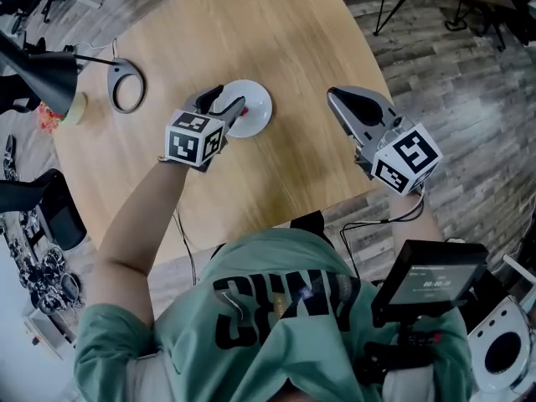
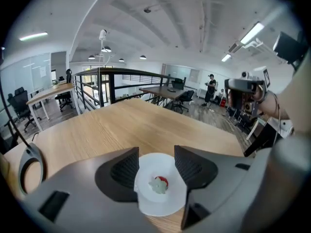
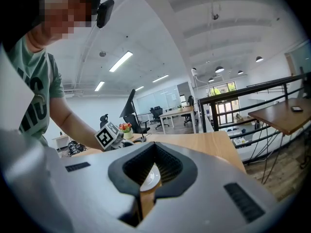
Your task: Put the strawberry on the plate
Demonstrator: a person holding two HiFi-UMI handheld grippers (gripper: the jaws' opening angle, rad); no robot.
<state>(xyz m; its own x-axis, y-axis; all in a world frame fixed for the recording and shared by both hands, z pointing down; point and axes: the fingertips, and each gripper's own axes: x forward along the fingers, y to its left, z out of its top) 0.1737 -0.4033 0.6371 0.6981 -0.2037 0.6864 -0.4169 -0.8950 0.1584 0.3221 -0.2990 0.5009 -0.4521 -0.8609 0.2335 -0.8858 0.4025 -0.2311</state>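
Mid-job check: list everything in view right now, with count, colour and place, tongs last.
table: 1, light wood, fills the middle of the head view
plate: 1, white, on the table near its middle
strawberry: 1, red with a green top, lying on the plate
desk lamp: 1, black, at the table's left edge, ring base on the tabletop
floor: grey planks, around the table
T-shirt: 1, green, on the person, bottom of the head view
left tongs: 1, grey, open above the plate, not gripping the strawberry
right tongs: 1, grey, shut and empty, over the table's right part
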